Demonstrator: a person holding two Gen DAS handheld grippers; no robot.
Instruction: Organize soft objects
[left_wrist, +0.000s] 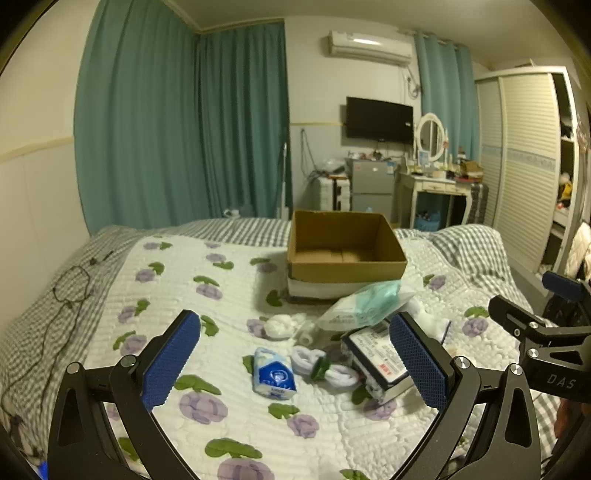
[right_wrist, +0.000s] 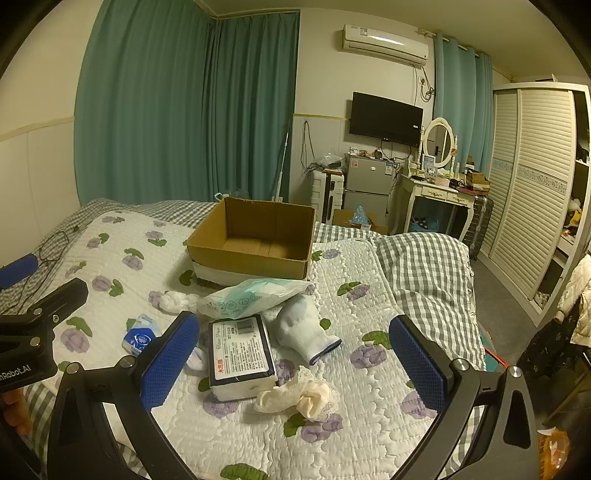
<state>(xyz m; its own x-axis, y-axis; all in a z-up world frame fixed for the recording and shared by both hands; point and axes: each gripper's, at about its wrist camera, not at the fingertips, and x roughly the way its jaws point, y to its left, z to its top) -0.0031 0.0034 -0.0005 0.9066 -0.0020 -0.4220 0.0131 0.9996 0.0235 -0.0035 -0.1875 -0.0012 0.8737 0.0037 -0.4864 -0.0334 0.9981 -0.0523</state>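
Observation:
An empty cardboard box (left_wrist: 347, 245) (right_wrist: 255, 240) stands on the flowered quilt. In front of it lie a plastic bag of masks (left_wrist: 364, 301) (right_wrist: 251, 297), a tissue pack with a dark label (left_wrist: 378, 360) (right_wrist: 240, 356), a small blue tissue packet (left_wrist: 273, 376) (right_wrist: 140, 338), a white sock bundle (left_wrist: 325, 367), a white cloth ball (left_wrist: 279, 325) (right_wrist: 177, 301), a white glove (right_wrist: 303, 328) and a cream lace sock (right_wrist: 299, 397). My left gripper (left_wrist: 295, 362) is open above the blue packet. My right gripper (right_wrist: 295, 360) is open above the tissue pack and glove.
A black cable (left_wrist: 70, 291) lies on the checked sheet at the left. A checked duvet (right_wrist: 421, 266) is bunched at the right. Beyond the bed stand a fridge (right_wrist: 365, 184), a dressing table (right_wrist: 439, 199) and a wardrobe (right_wrist: 532, 177).

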